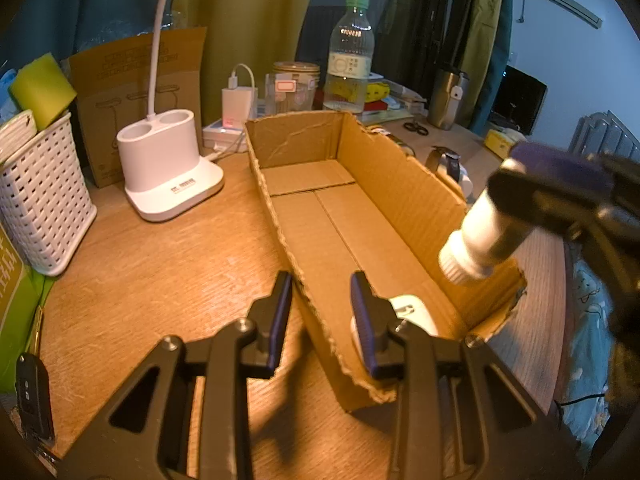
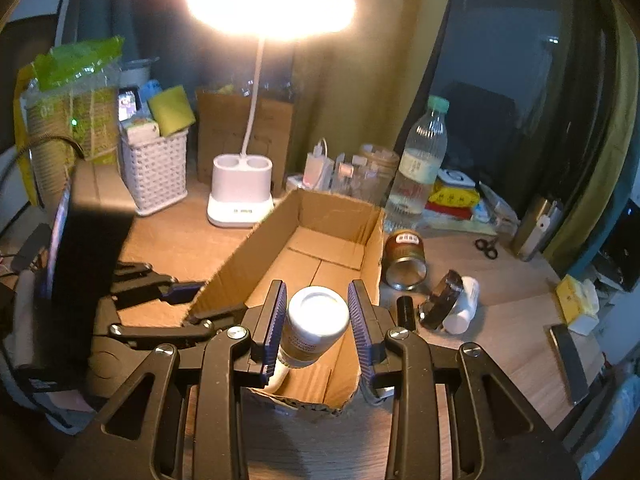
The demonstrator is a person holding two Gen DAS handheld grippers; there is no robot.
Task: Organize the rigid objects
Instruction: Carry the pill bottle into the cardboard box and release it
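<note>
Small white-capped bottle (image 2: 316, 326) pinched in the right gripper (image 2: 318, 326), pads pressed on both sides of its body, hanging cap-forward over the near end of the cardboard box (image 2: 370, 240). Left gripper (image 1: 322, 312) clamped shut on the box's torn near-left wall, one pad inside and one outside, pinning it to the wooden desk (image 1: 160, 280). Looks like light rigid plastic, smooth and round, so probably prone to rolling or twisting in the pads; best gripped mid-body across the label, not on the cap. Box walls thin, ragged, easy to snag on the way down. Plenty of bare floor toward the far end, only a white item (image 1: 412, 312) near the left pads. Outside, tin can (image 2: 404, 254) and another white bottle (image 2: 462, 304) just beside the right wall.
</note>
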